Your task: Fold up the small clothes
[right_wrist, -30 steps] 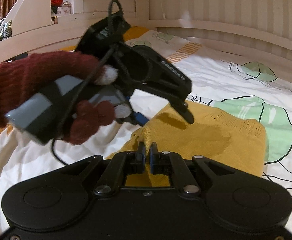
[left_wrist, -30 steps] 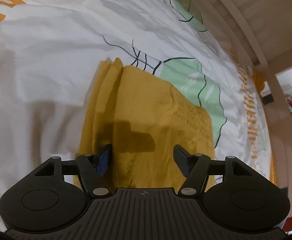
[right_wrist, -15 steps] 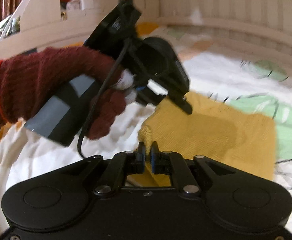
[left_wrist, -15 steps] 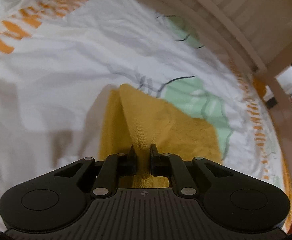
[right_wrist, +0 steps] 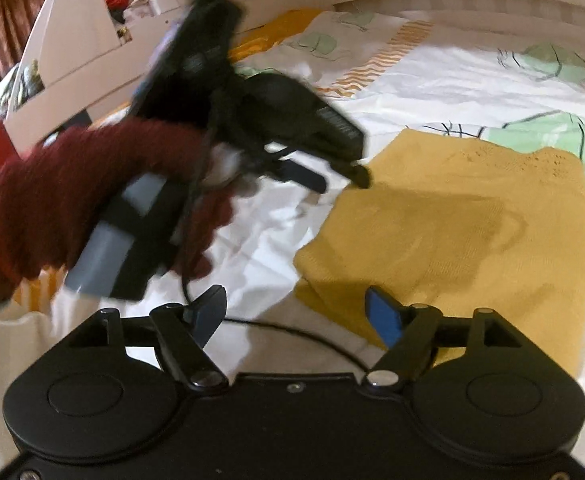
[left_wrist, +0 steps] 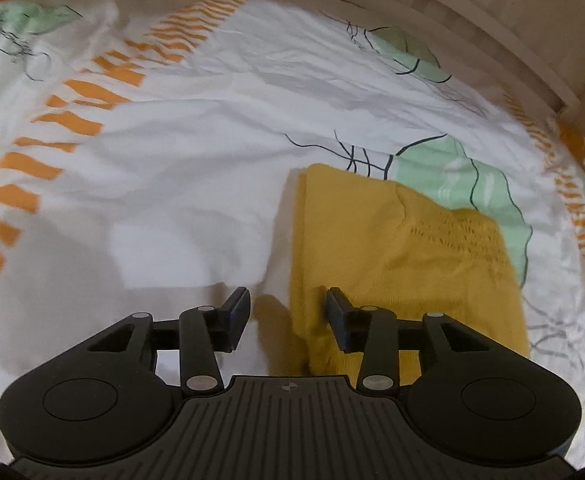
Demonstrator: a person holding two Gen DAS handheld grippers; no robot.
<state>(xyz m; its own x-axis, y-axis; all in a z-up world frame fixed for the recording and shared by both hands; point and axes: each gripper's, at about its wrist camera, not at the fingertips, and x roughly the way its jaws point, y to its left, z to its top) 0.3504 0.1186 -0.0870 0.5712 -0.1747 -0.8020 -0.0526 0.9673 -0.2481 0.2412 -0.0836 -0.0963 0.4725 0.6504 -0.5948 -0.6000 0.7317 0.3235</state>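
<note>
**Garment edge between spread jaws**

Yellow knit garment (left_wrist: 408, 256) lies folded on the bedsheet (left_wrist: 196, 168), long axis toward twelve o'clock. Left gripper (left_wrist: 287, 314), jaws wide and empty, straddles its near left edge. Right gripper (right_wrist: 295, 316), equally wide, has the near corner at one o'clock.

both wrist views low over the bed (left_wrist: 212, 140), sharing yellow garment (left_wrist: 392, 248)

The left gripper (right_wrist: 334, 176) and gloved hand (right_wrist: 92, 200) are motion-blurred. The right gripper (right_wrist: 296, 314) hides the garment's (right_wrist: 452, 232) near edge.
</note>
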